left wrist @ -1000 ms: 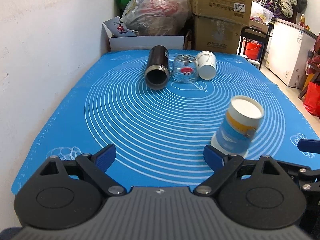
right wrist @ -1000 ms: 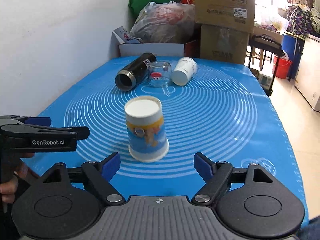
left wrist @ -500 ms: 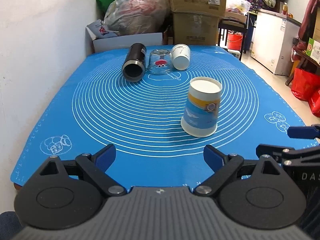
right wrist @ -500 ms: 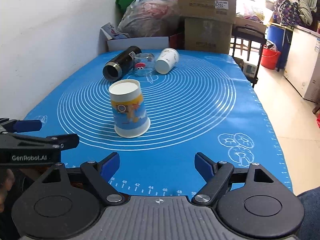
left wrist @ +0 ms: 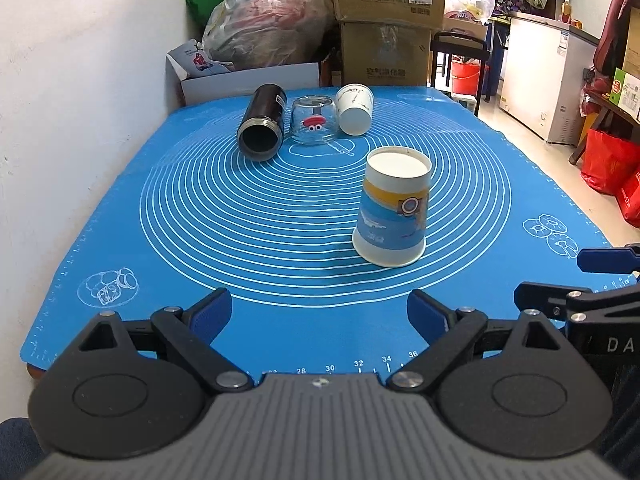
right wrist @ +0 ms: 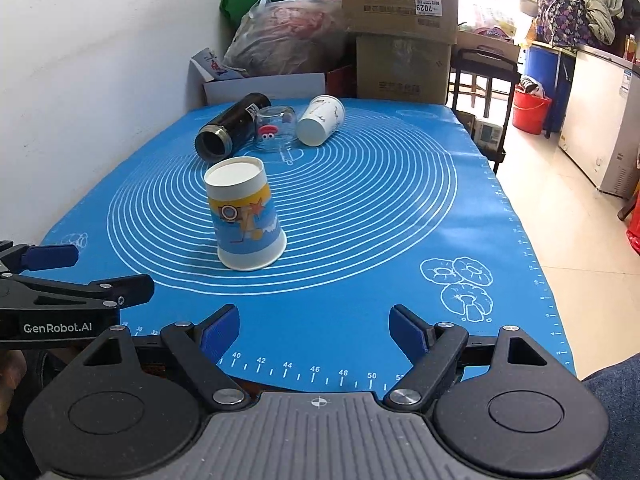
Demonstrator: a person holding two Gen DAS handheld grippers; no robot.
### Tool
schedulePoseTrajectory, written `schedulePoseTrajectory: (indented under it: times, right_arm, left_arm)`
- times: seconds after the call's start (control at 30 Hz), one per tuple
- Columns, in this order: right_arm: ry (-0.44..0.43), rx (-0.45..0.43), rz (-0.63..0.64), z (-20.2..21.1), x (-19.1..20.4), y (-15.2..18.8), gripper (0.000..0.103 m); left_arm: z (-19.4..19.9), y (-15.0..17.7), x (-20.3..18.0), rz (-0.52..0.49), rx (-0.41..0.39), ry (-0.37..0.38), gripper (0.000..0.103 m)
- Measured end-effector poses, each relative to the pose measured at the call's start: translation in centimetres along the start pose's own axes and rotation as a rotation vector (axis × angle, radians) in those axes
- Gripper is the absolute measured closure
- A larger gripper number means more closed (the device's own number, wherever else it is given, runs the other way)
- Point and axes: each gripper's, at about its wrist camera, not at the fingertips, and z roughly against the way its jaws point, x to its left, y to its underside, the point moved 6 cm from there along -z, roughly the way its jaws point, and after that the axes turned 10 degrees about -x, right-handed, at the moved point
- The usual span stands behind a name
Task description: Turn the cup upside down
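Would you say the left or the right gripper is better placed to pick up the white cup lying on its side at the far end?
Probably right: the white cup lies rightmost in the far row, and both grippers are open and empty.

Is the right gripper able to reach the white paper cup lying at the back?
Probably yes: the right gripper is open, and the white paper cup lies beyond bare mat; the upside-down printed cup stands left of that line.

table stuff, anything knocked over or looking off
Two things lie on their sides at the far end of the blue mat: the black flask and the white paper cup. The glass cup between them and the printed paper cup stand upside down. Nothing spilled.
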Motion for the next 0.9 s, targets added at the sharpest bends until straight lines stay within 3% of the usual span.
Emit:
schedulePoseTrajectory:
  times: [0.9]
  right_arm:
    - [-0.005,0.008,-0.024,0.02,-0.36,0.19,0.02]
  left_arm:
    - [0.09,-0.06,-0.77,-0.009,-0.004,0.0,0.009]
